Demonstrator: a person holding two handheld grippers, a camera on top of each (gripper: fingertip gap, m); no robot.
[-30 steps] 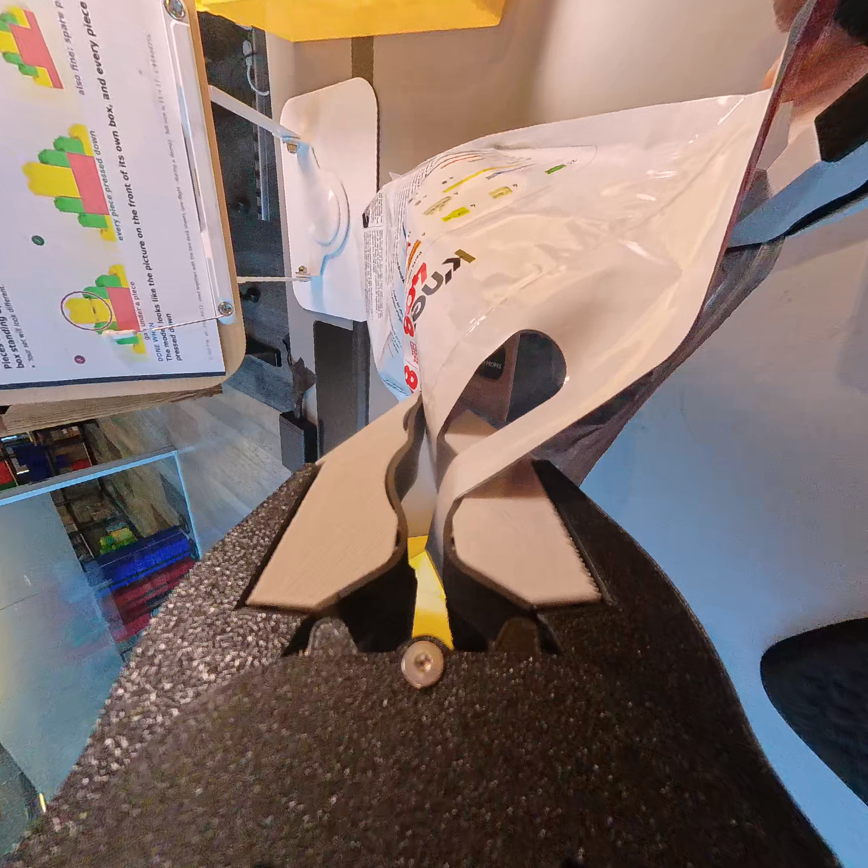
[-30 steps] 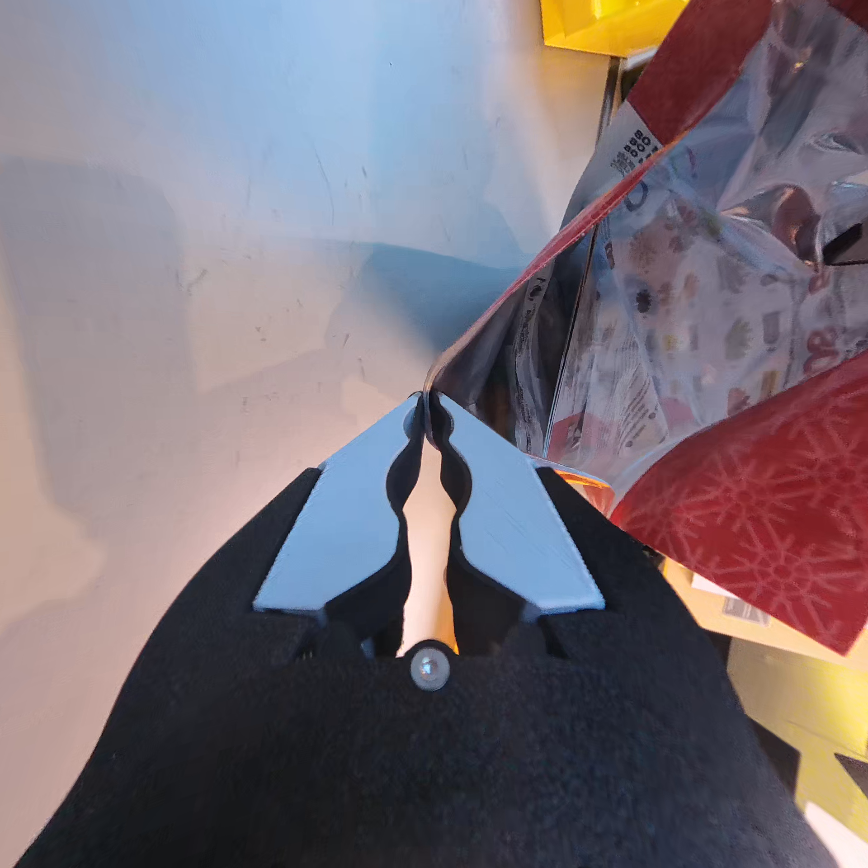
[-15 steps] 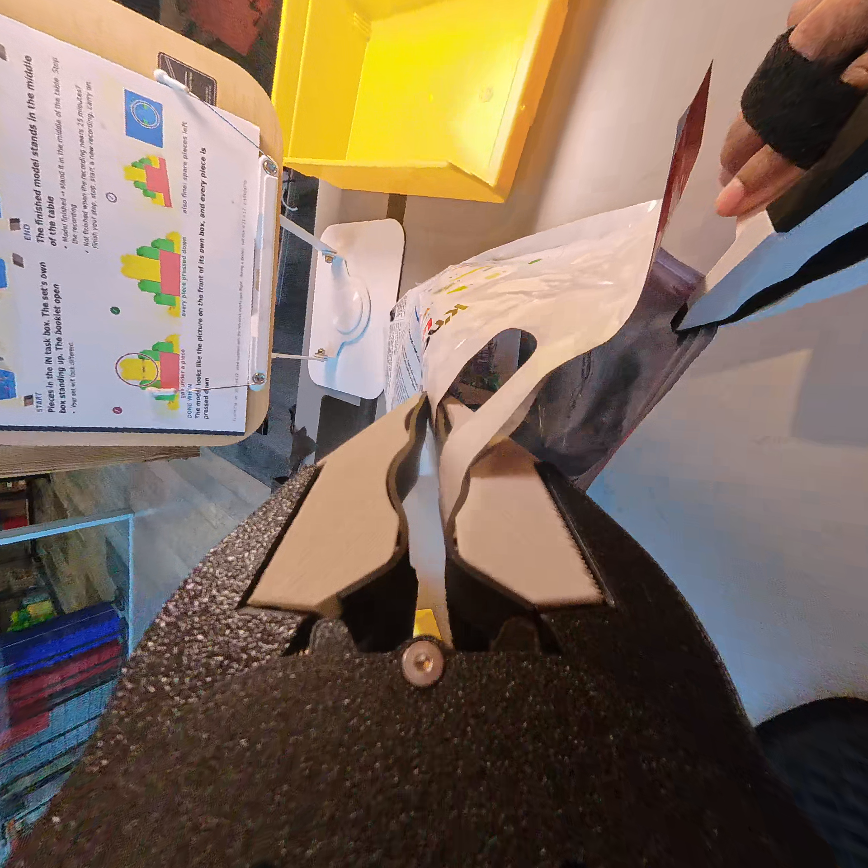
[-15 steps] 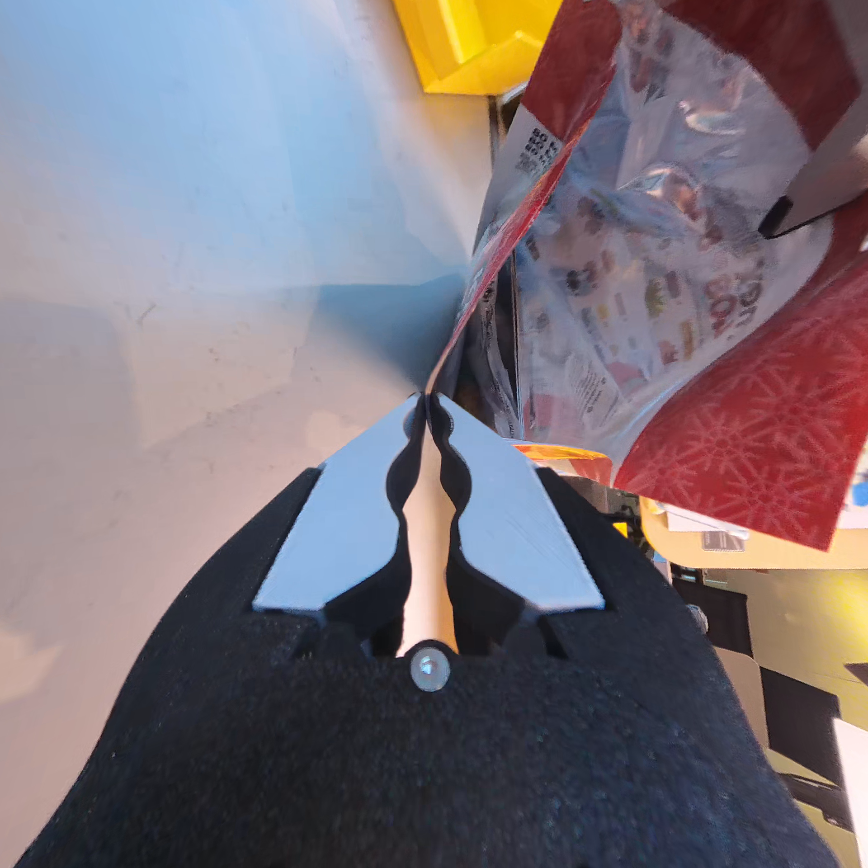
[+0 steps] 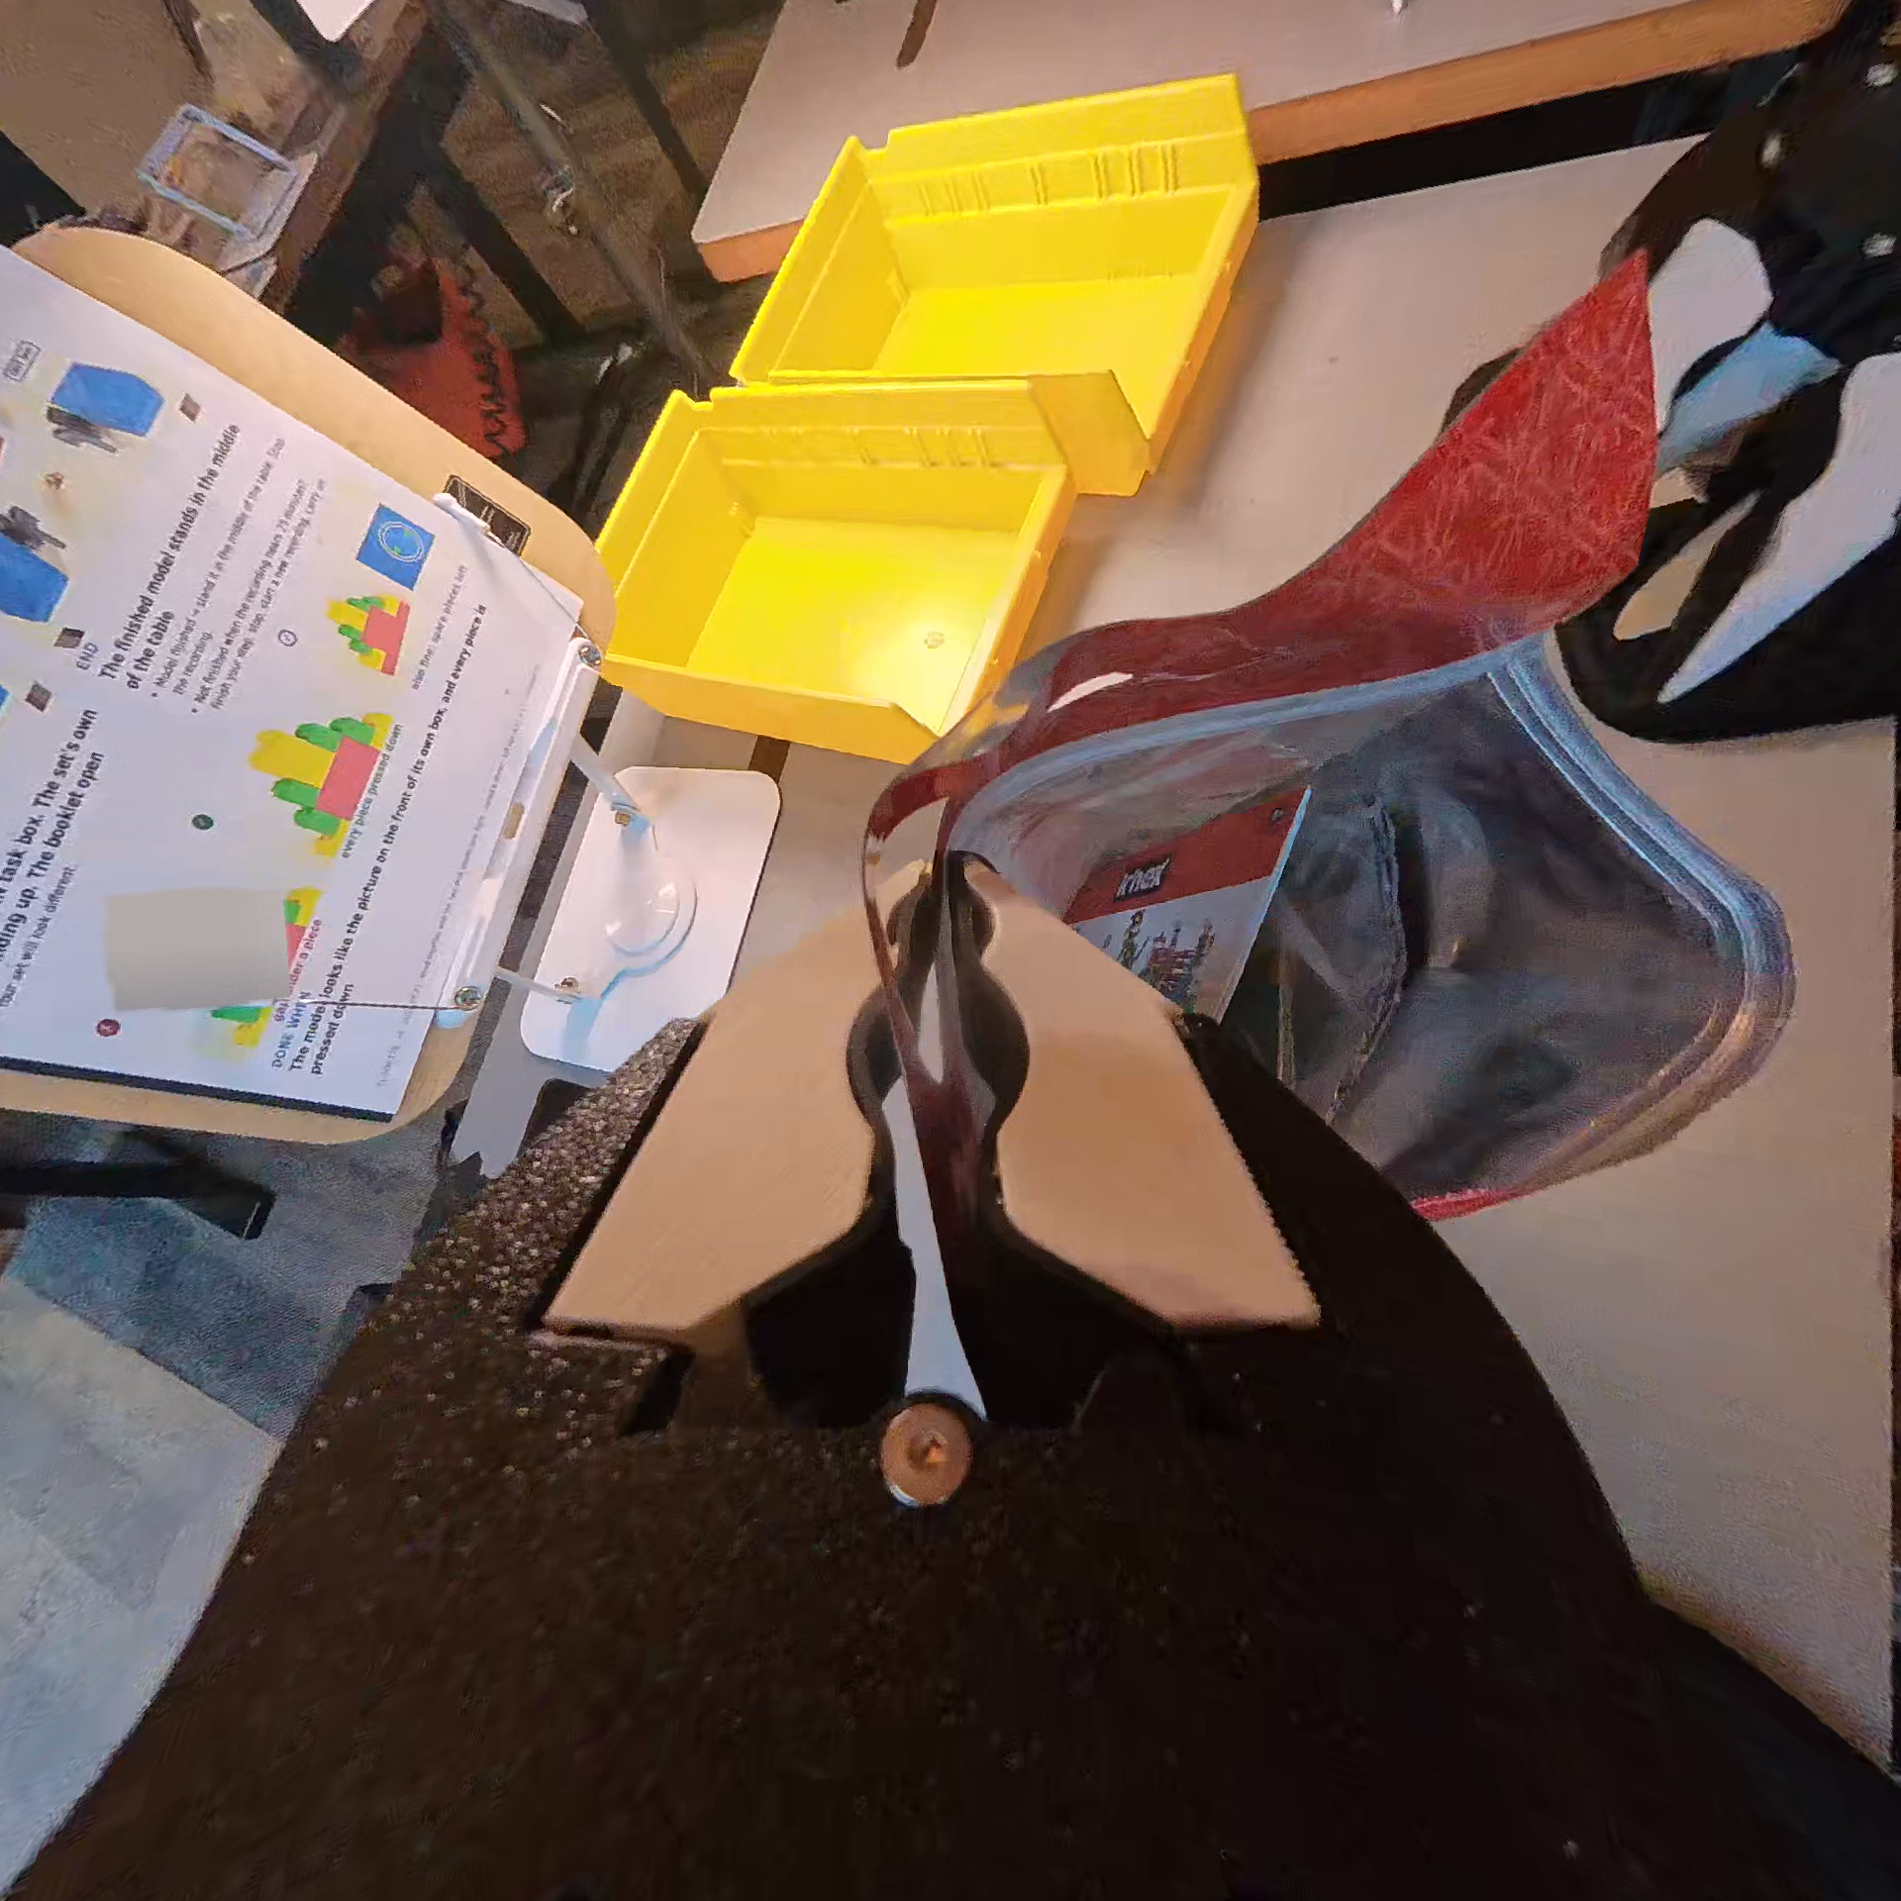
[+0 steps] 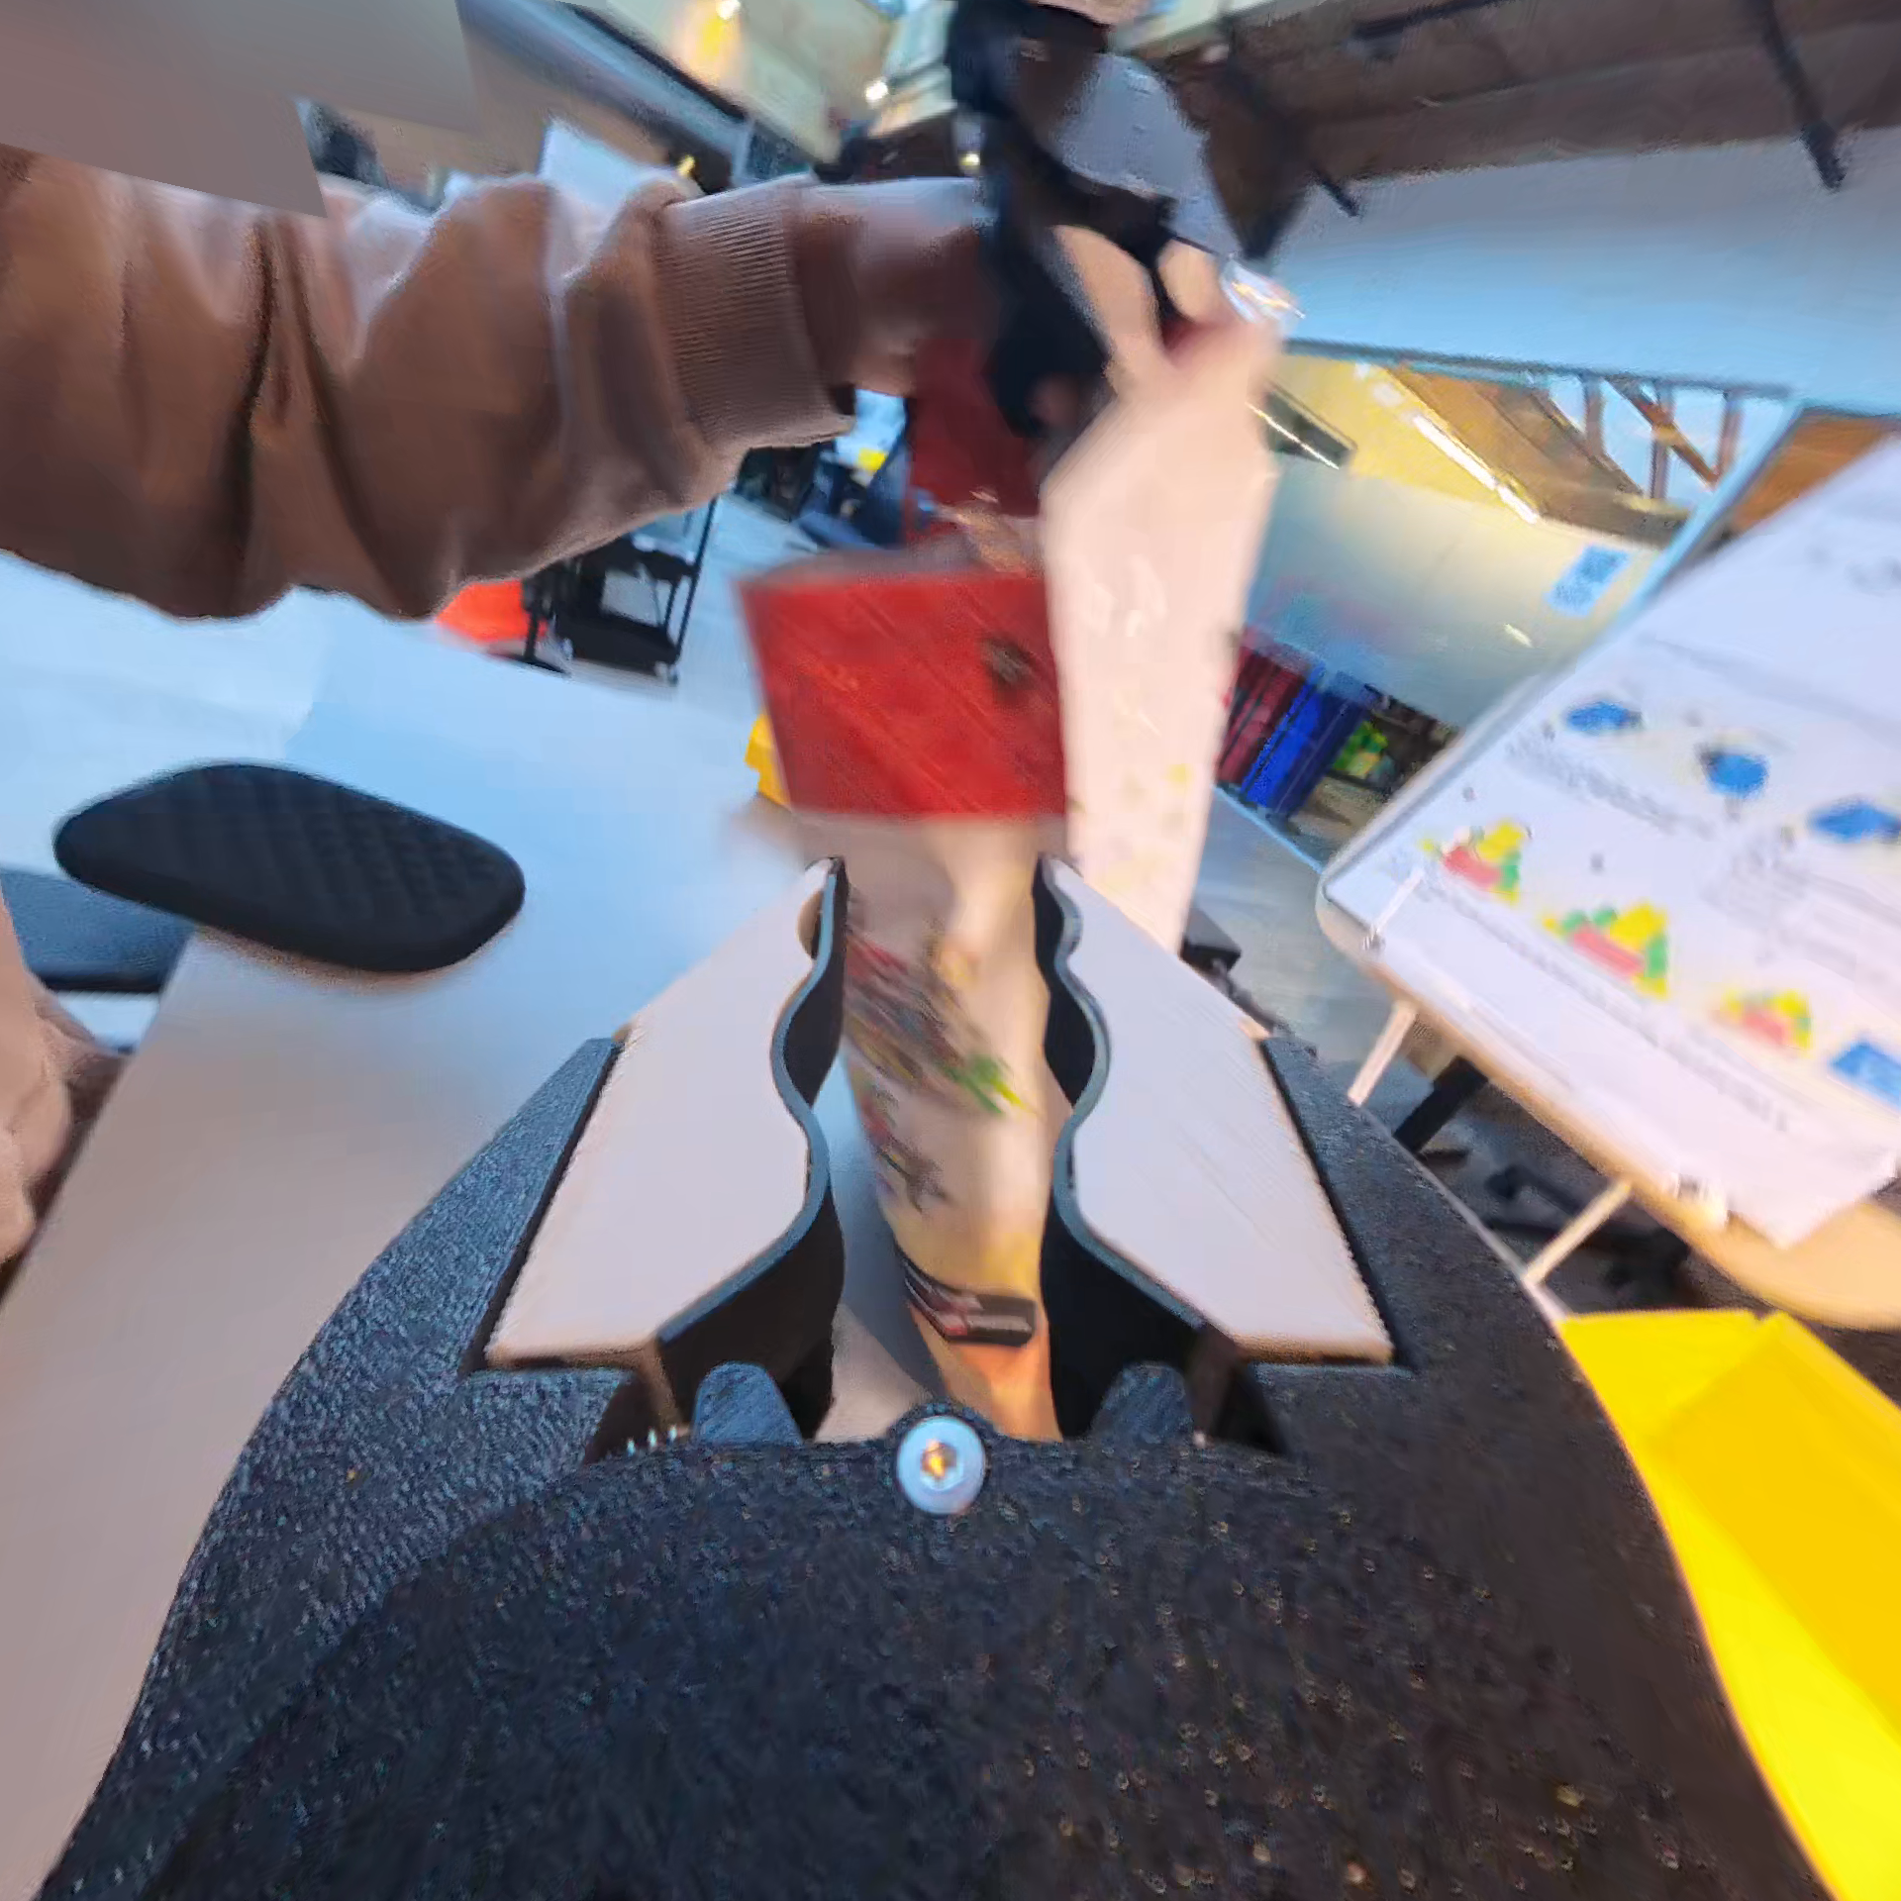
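1. While the left gripper [image 5: 952,874] sits at the centre of the left wrist view, its fingers are pinched together on the red rim of a resealable plastic pouch [image 5: 1461,926], which hangs open to the right of centre.
2. Inside the pouch's mouth a printed booklet [image 5: 1183,916] shows, just right of the fingertips.
3. A red flap of the pouch curls toward the upper right, where the right gripper [image 5: 1749,494] shows dark and blurred; it looks apart from the flap.
4. In the right wrist view the right gripper [image 6: 941,885] has its fingers spread apart, nothing clamped; the blurred pouch [image 6: 1142,638] hangs beyond them at centre.
5. A brown sleeve [image 6: 411,381] reaches in from the upper left to the top of the pouch.
6. Two yellow bins [image 5: 874,576] sit on the table [image 5: 1697,1337] at upper centre of the left view.
7. An instruction sheet on a stand [image 5: 257,772] fills the left edge.
8. A black wrist rest [image 6: 288,864] lies at the left of the right view.
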